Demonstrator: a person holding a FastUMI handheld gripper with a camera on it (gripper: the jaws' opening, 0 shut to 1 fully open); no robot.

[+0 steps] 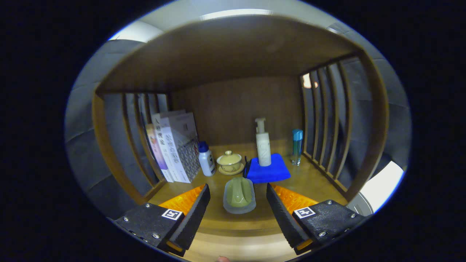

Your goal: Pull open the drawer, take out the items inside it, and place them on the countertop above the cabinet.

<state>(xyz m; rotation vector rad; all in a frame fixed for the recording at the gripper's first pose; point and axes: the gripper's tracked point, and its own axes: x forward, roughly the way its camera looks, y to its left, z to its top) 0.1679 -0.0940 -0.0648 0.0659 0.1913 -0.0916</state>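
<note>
My gripper (237,188) is open, its black pads and orange fingers (185,198) spread wide over the wooden countertop (313,182). Between the fingertips lies a grey oval dish (239,208) holding a pale green moulded piece (240,191). The dish rests flat on the countertop, and neither pad touches it; a gap shows on each side.
Beyond the dish are a yellow lidded cup on a saucer (229,162), a white bottle with a blue cap (206,159), upright books (174,147), a blue cloth (269,169) bearing a white pump bottle (263,143), and a clear blue-capped bottle (297,146). Slatted wooden sides (327,123) and a shelf overhead enclose the space.
</note>
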